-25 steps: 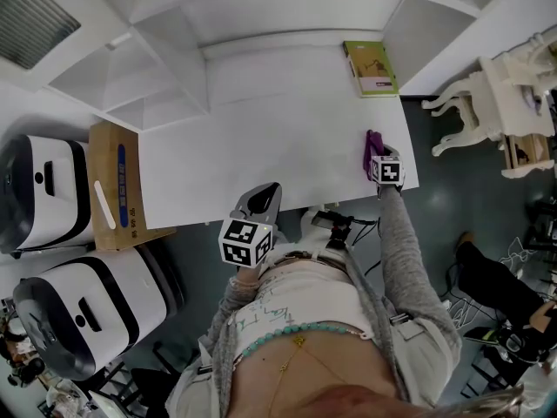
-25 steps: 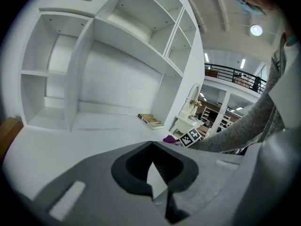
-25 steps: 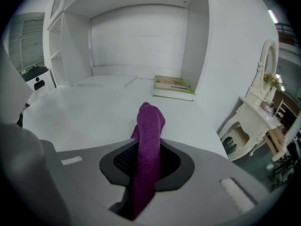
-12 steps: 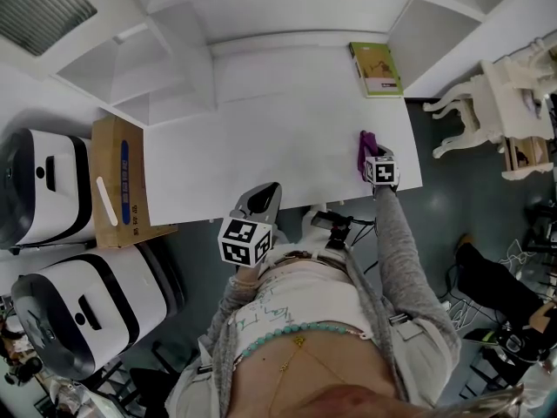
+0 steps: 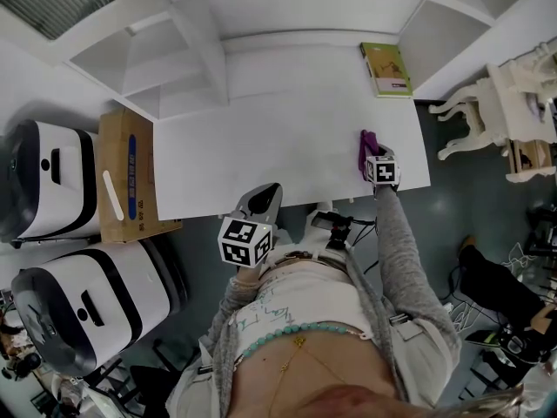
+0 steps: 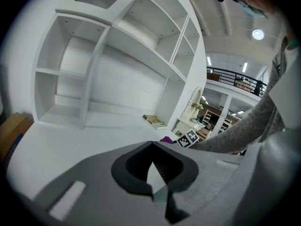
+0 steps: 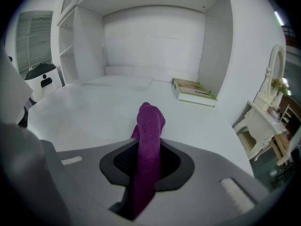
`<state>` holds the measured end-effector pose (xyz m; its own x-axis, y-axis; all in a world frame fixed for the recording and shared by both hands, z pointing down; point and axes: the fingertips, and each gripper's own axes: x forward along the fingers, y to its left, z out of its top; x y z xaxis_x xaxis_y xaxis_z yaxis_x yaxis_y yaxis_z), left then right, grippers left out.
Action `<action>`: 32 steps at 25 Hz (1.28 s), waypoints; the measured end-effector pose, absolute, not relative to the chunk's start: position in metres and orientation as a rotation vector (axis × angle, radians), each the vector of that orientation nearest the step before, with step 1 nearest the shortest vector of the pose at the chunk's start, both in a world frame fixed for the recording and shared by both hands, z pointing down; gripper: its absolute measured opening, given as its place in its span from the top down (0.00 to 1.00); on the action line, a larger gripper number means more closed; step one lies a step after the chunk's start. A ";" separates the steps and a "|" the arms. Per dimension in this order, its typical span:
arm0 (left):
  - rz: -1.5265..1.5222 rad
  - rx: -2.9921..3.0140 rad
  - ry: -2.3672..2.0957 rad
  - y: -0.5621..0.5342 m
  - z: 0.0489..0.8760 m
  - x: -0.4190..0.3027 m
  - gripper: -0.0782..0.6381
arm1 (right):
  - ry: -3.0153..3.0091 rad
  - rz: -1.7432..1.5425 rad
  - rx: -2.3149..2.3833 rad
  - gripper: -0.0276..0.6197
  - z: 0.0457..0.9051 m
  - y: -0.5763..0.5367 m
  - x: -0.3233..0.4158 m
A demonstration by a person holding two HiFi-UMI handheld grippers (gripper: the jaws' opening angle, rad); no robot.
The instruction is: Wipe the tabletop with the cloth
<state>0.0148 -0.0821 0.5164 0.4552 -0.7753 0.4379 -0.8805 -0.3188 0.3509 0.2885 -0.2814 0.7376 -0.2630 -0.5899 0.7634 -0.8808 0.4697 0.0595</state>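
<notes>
- Right gripper view: right gripper (image 7: 146, 166) jaws are pinching the purple cloth (image 7: 149, 126). A fold sticks up and forward past the tips, over the counter (image 7: 80, 109).
- Left gripper view: left gripper (image 6: 154, 175) jaws are pressed together with nothing between them. It's held off the counter's near edge, idle.
- Head view: the cloth is near the counter's front right corner, well apart from the book (image 5: 387, 70) at the back.
- Change vs 1 s ago: cloth and right gripper sit further in from the counter's right edge, with more bare counter to their right. It's a small leftward shift. The camera also panned, so the counter slid right in frame.
- Left gripper: no change.
- Read: probably a wipe stroke just starting, with nearly all of the counter still to cover. Can't tell if the cloth presses on the surface.
</notes>
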 end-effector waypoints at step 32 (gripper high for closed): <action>0.229 2.141 -1.441 -0.039 0.520 -0.065 0.89 | -2.034 0.451 1.150 0.83 0.733 -0.253 0.178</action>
